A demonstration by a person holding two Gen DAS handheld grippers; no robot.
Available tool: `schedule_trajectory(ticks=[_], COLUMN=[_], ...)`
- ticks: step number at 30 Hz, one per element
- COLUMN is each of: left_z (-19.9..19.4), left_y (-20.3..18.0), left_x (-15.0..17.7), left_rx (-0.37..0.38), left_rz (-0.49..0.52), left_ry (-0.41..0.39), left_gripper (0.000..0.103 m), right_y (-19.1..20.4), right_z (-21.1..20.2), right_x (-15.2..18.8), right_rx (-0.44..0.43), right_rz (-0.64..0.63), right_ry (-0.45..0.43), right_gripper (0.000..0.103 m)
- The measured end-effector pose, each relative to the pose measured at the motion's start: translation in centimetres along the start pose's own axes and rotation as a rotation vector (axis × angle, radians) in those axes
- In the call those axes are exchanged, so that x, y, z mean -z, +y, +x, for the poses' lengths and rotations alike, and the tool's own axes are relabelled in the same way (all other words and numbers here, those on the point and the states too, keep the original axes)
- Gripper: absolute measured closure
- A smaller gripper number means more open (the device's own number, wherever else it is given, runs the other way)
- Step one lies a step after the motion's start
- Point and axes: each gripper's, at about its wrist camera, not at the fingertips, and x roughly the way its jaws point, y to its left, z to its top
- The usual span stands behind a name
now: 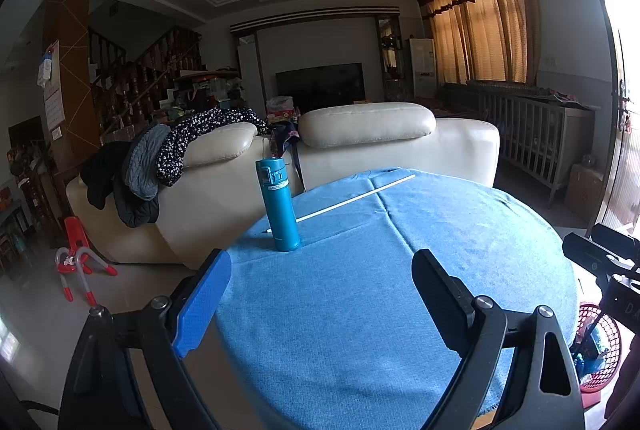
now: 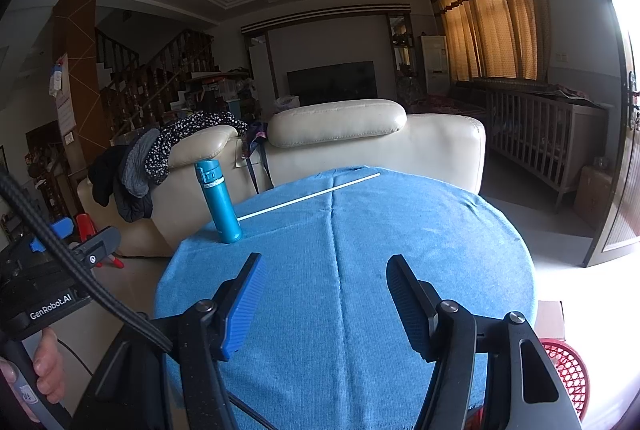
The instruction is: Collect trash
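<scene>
Lying at the far edge of the blue-clothed worktop (image 2: 400,230), the thin white stick (image 2: 308,197) sits well beyond both grippers, its near end beside the upright teal bottle (image 2: 219,206). Left gripper (image 1: 320,294) and right gripper (image 2: 326,294) hover above the cloth with fingers spread wide, holding and touching nothing.

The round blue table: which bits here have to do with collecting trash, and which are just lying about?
For the job:
- left gripper, open
- right gripper, open
- red basket beside the table, probably the bin
- thin white stick, possibly trash

Just there:
- teal flask, upright
- blue tablecloth
- sofa
</scene>
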Motion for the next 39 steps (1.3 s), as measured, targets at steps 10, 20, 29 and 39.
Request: schedule_trajectory(ticks=[10, 20, 29, 39], left_z=[0.02, 0.03, 0.02, 0.24], left_y=[-0.01, -0.16, -0.13, -0.06], left_x=[0.00, -0.16, -0.12, 0.13], left_rx=[0.000, 0.000, -0.002, -0.002], left_rz=[-0.002, -0.005, -0.010, -0.014], left_ry=[-0.001, 0.002, 0.003, 0.007], left_gripper=[0.011, 0.011, 0.011, 0.011], right_y=[-0.03, 0.02, 0.00, 0.06], right_z=[-0.18, -0.20, -0.19, -0.25], right_x=[-0.28, -0.35, -0.37, -0.46], right_rx=[0.002, 0.002, 0.002, 0.002], right_rz=[-0.003, -0.003, -0.004, -0.006], right_ry=[-0.003, -0.003, -0.003, 0.000], right_gripper=[0.037, 0.037, 0.037, 0.037])
